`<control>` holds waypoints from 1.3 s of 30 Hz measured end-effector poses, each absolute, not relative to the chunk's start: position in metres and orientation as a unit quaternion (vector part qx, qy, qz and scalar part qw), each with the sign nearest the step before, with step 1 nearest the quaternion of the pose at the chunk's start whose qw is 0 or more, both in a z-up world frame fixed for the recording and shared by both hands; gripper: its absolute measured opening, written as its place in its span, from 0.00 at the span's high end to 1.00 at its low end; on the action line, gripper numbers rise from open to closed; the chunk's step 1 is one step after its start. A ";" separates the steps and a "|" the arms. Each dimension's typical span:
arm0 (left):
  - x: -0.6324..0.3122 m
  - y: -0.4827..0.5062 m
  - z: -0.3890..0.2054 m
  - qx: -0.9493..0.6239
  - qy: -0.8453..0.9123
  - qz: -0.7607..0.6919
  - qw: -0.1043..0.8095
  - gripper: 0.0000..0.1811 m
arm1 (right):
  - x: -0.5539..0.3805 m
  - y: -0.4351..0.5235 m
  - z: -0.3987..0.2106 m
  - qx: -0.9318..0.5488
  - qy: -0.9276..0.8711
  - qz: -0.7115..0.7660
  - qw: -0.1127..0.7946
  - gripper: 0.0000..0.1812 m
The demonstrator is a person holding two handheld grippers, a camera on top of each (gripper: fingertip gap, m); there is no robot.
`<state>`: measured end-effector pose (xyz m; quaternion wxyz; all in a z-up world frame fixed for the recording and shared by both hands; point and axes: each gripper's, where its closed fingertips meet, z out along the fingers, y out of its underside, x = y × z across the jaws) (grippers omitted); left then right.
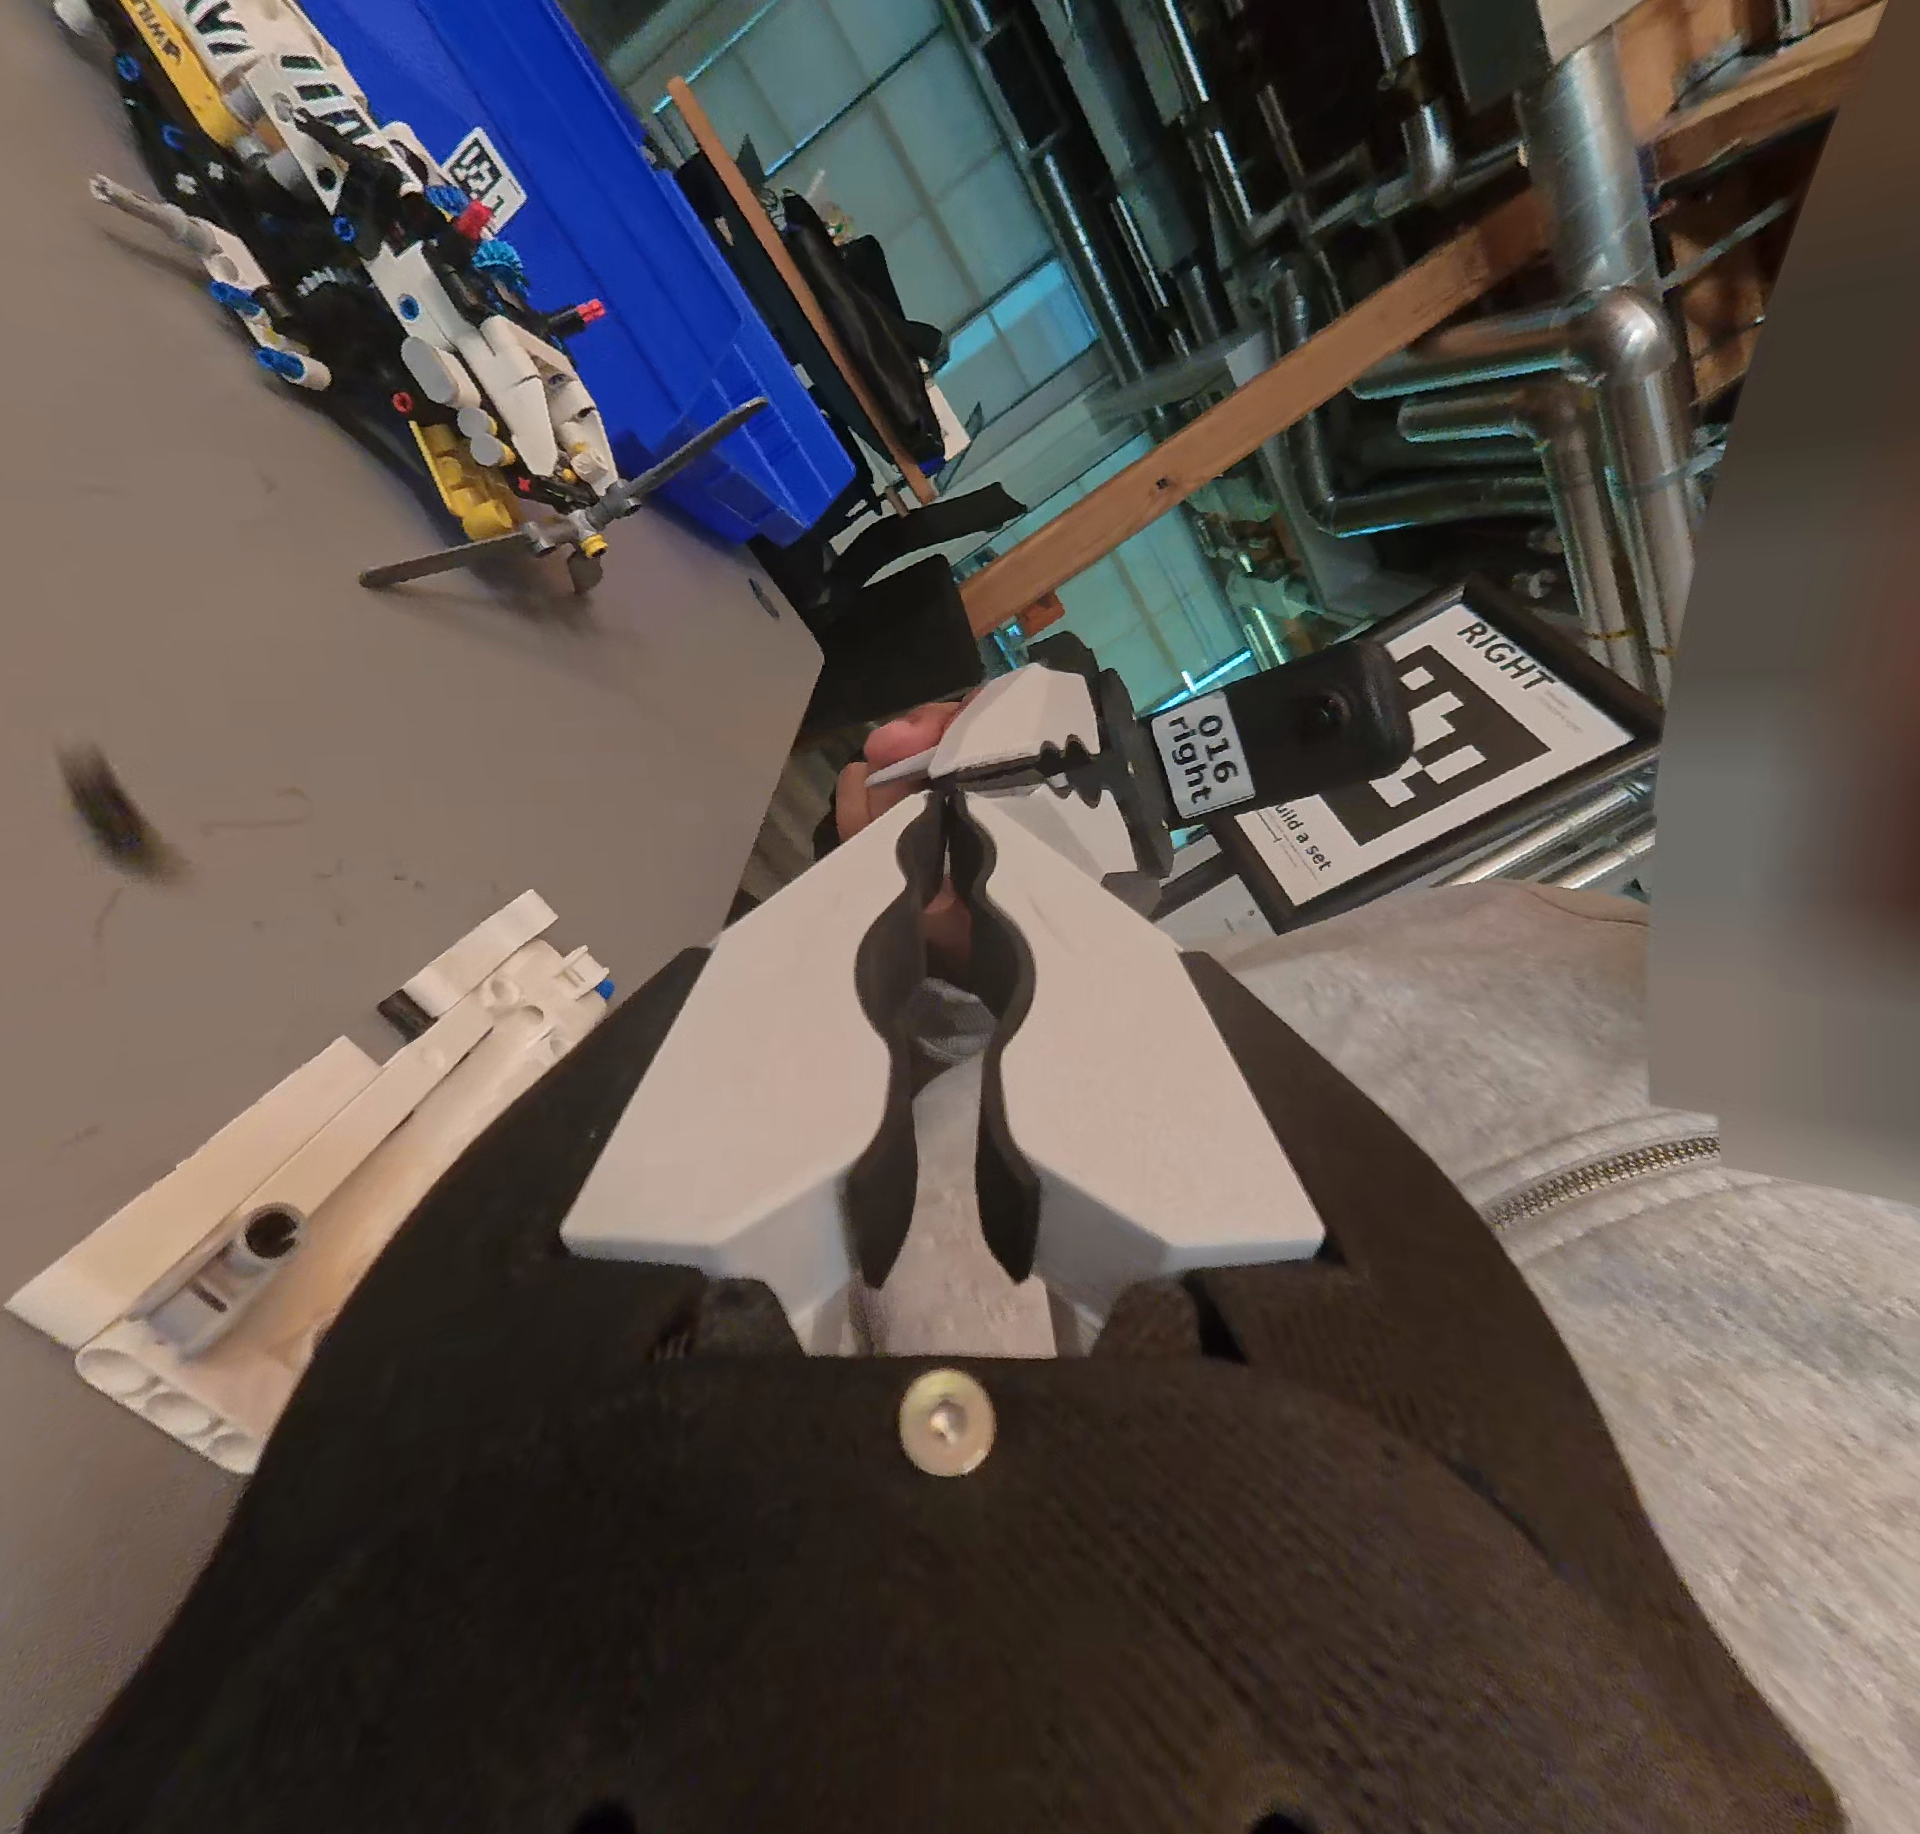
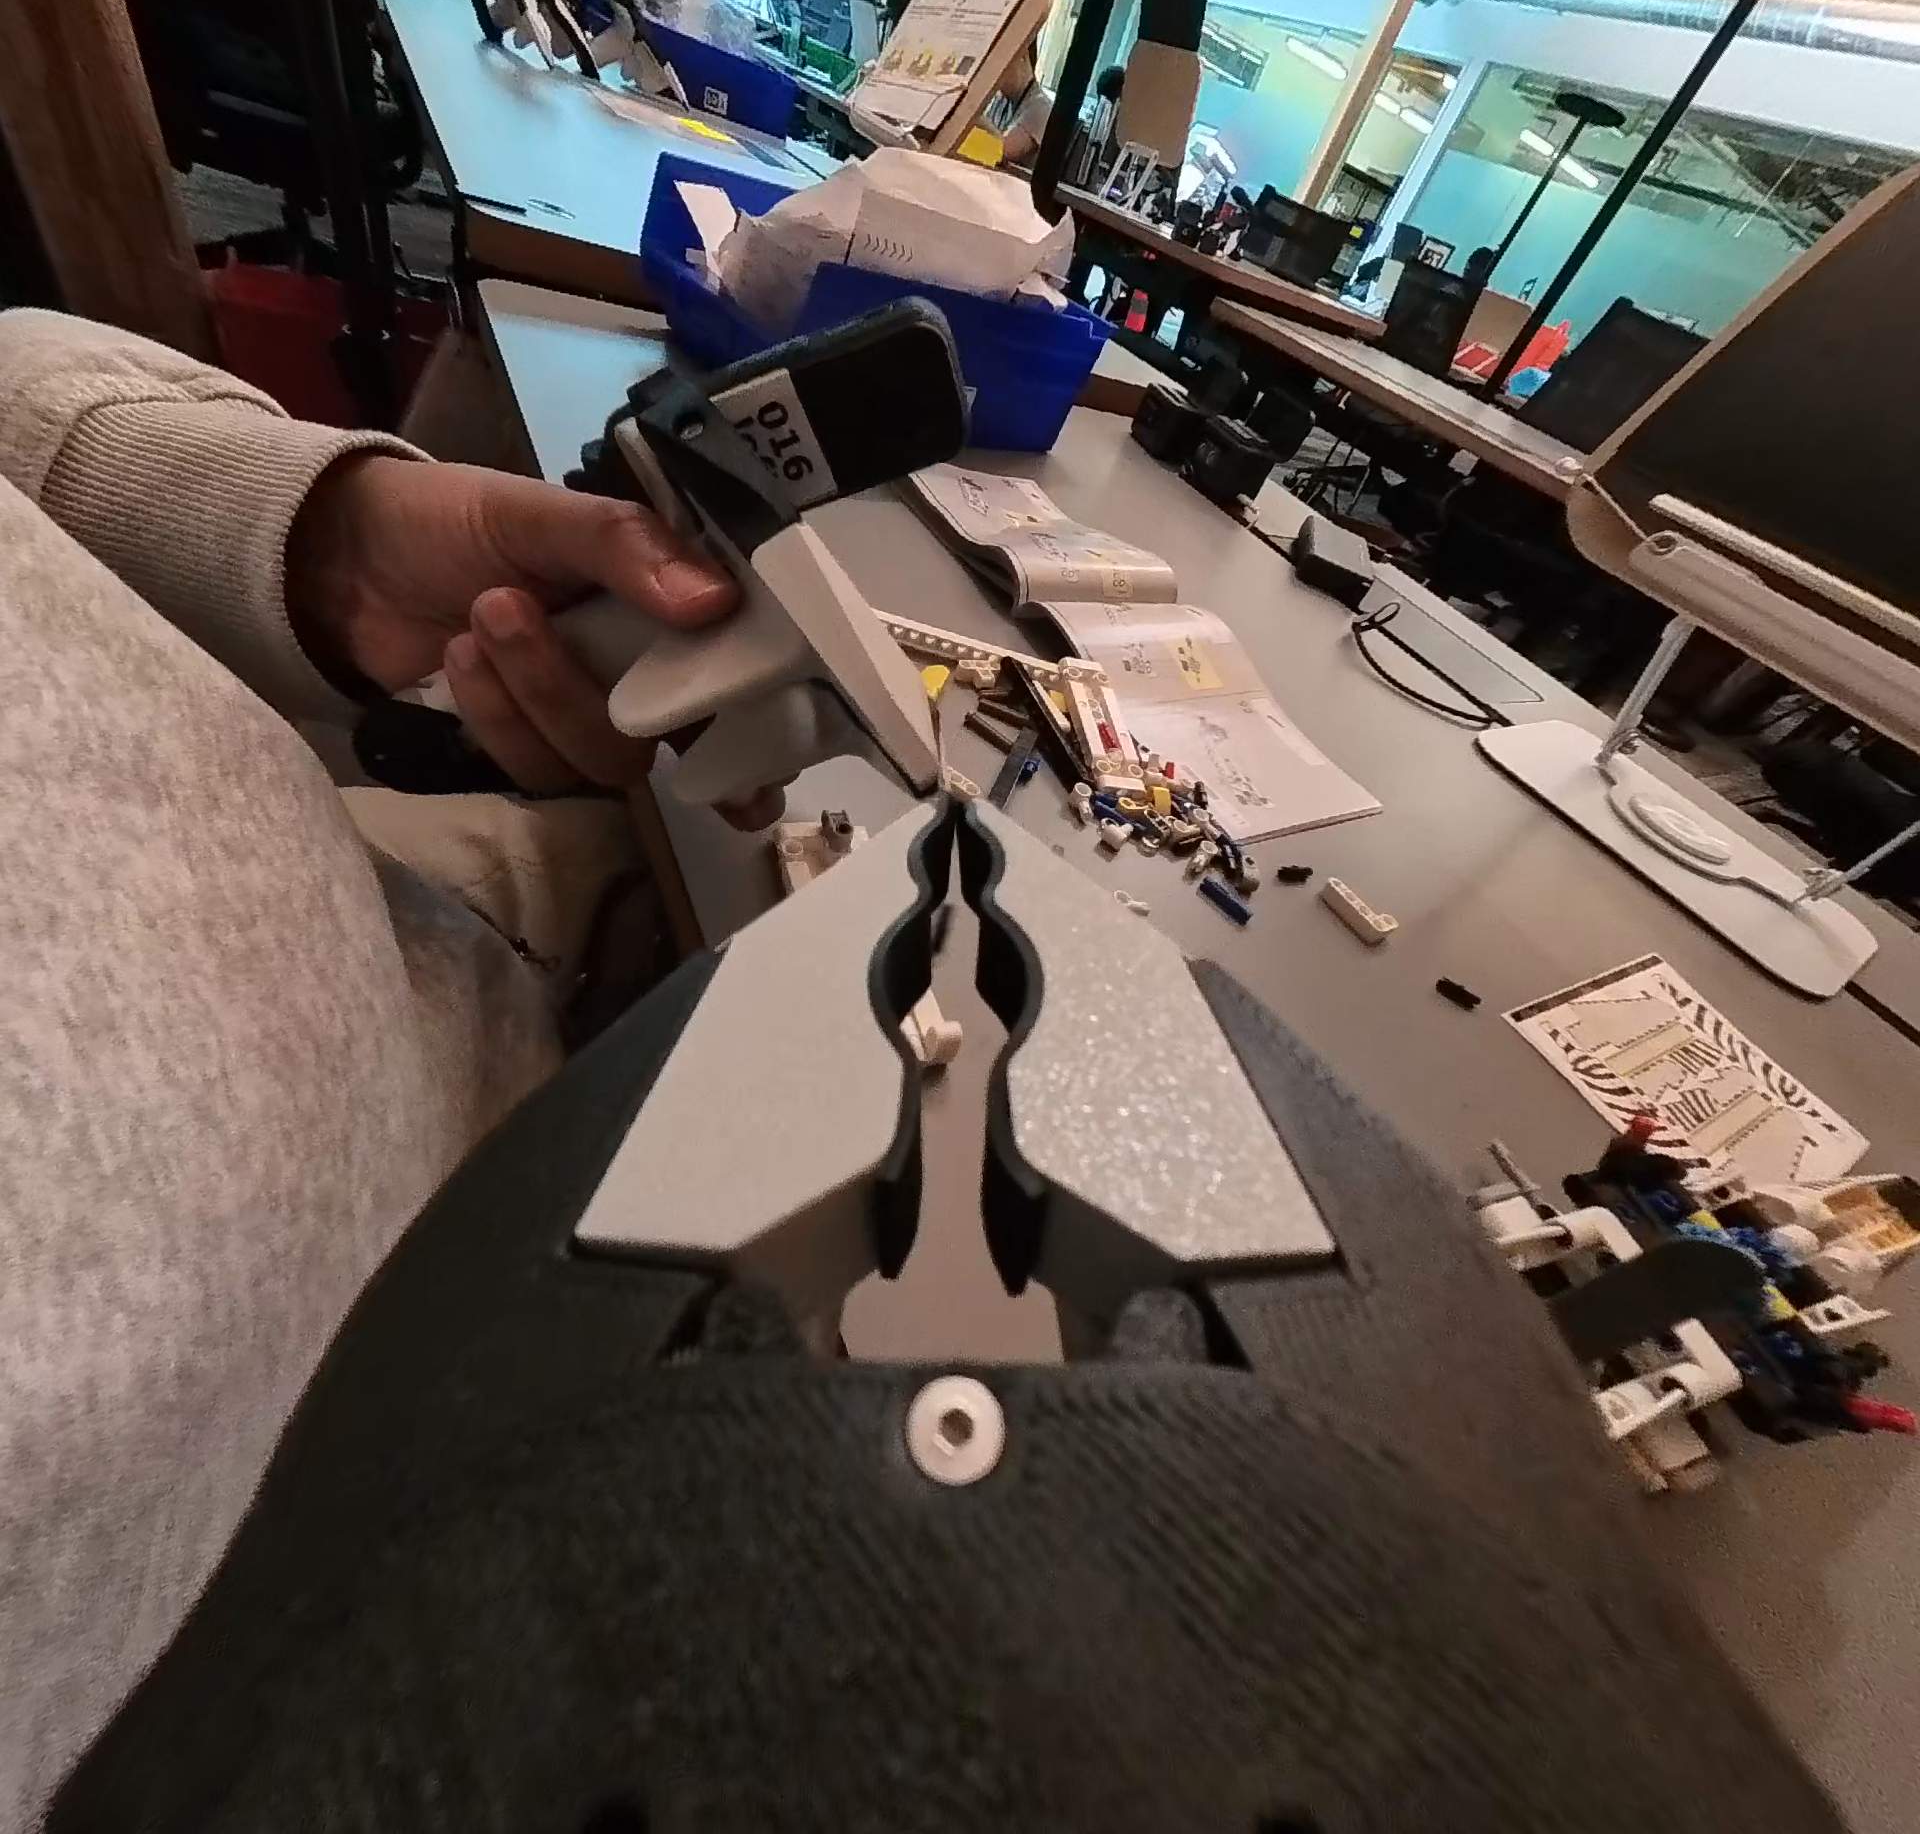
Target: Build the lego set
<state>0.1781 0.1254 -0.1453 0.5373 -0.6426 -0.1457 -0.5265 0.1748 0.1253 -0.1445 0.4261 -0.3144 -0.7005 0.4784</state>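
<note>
My left gripper [image 1: 948, 810] is shut, its pads together with nothing seen between them. It hangs off the grey table's [image 1: 416, 745] corner, over a person's grey sweater. My right gripper [image 2: 958, 810] is also shut, and nothing shows between its pads. The two grippers meet tip to tip: the right gripper [image 1: 961, 771] shows just beyond my left tips, and the left gripper [image 2: 920, 761], held by a hand [image 2: 499, 600], shows just beyond my right tips. The part-built lego model [image 1: 416, 309] lies on the table and also shows in the right wrist view [image 2: 1714, 1296].
White lego beams [image 1: 312, 1161] lie by the table edge. A pile of loose pieces [image 2: 1174, 808], an open instruction booklet [image 2: 1143, 631], a white beam [image 2: 1356, 911] and a sticker sheet [image 2: 1683, 1078] are on the table. Blue bins [image 1: 582, 226] [image 2: 997, 361] stand at the back, with a lamp base [image 2: 1683, 849] on the right. My left and right fingertips are right by each other. From either gripper's tips it is about 20 cm to the part-built lego model [image 1: 416, 309].
</note>
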 end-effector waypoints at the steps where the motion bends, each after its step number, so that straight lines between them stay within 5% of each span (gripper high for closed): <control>1: 0.176 0.126 -0.147 -0.648 -0.149 -0.519 0.537 1.00 | 0.174 0.127 -0.146 -0.318 -0.702 0.475 0.426 1.00; 18: 0.095 0.112 -0.160 -0.730 -0.187 -0.296 0.587 1.00 | 0.161 0.156 -0.167 -0.394 -0.696 0.445 0.403 0.95; 27: 0.072 0.146 -0.211 -0.874 -0.067 -0.029 0.480 0.98 | 0.146 0.151 -0.180 -0.402 -0.712 0.432 0.382 0.92; 33: 0.079 0.171 -0.236 -0.912 -0.020 -0.037 0.407 0.92 | 0.150 0.158 -0.184 -0.413 -0.707 0.427 0.385 0.93; 39: 0.072 0.174 -0.245 -0.922 -0.022 -0.029 0.386 0.98 | 0.152 0.166 -0.187 -0.427 -0.696 0.437 0.377 0.93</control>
